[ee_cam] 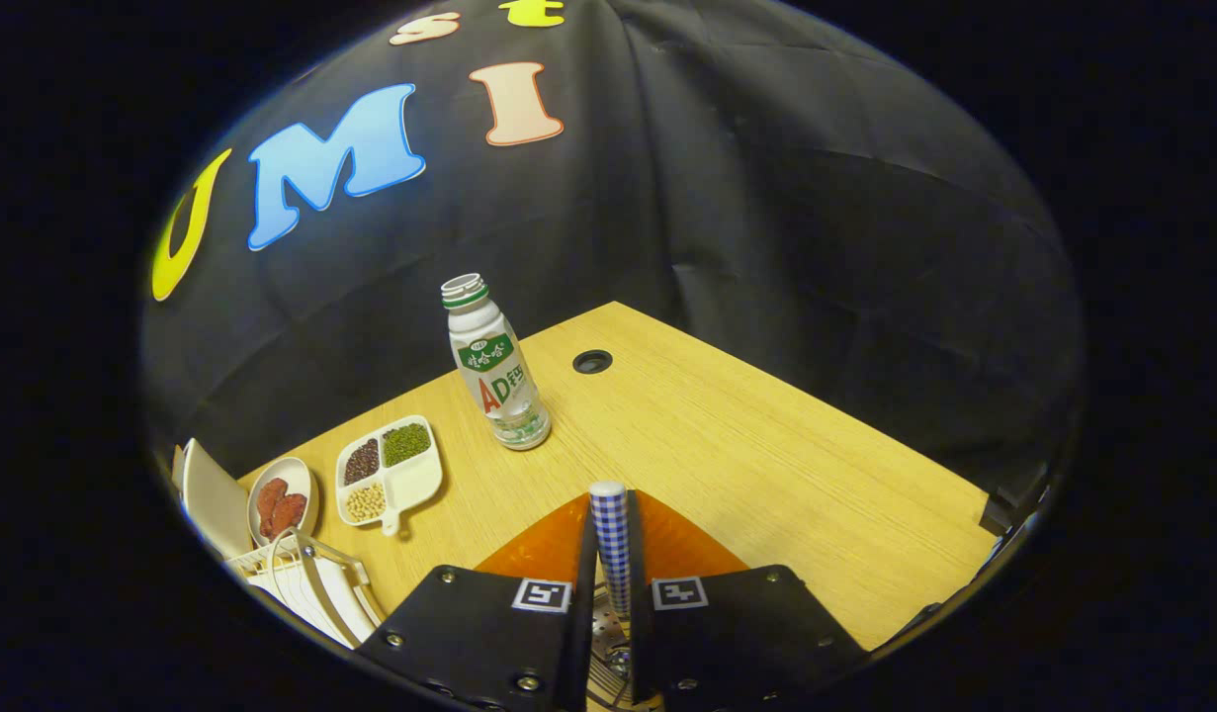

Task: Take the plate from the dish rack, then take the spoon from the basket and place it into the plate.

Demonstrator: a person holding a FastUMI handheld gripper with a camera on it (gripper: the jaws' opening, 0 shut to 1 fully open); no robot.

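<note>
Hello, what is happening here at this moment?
A person's handheld gripper is shut on a spoon with a blue checked handle, holding it upright above an orange plate on the wooden table. The spoon is not yet laid in the plate. Beyond the fingers stand a bottle and a divided dish of beans; the dish rack is beside them.

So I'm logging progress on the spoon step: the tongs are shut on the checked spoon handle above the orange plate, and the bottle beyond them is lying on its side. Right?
Not quite. In the gripper view the bottle stands upright on the wooden table, not on its side. The rest holds: the tongs are shut on the checked spoon handle, with the orange plate just below it.
</note>
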